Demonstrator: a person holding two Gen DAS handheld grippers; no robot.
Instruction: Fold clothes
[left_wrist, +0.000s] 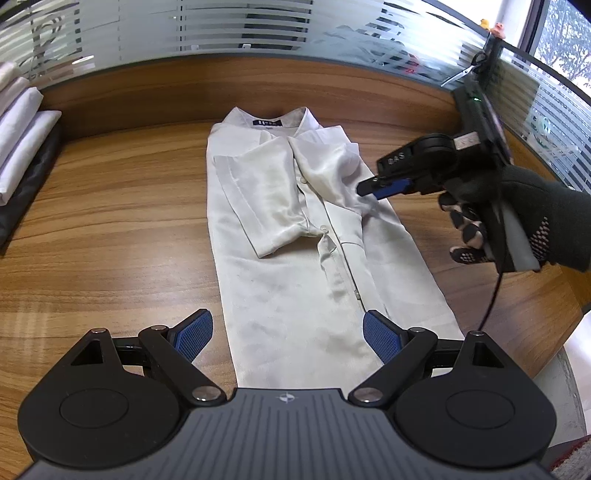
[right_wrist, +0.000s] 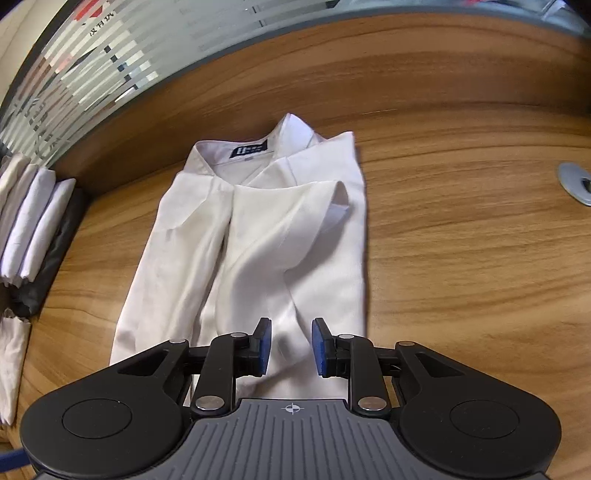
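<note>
White shirt (left_wrist: 295, 236), frame centre on table (left_wrist: 110, 229), sleeves folded in. Left gripper (left_wrist: 288, 336) wide, empty, over hem. Right gripper (right_wrist: 291, 347) narrow, empty, above sleeve. Next, likely: grasp hem, fold toward collar.

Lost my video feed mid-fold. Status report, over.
Left gripper open, empty, above shirt hem. Right gripper partly open, nothing pinched, over folded sleeve. Shirt flat on table, sleeves folded in. Nothing in the way.
</note>
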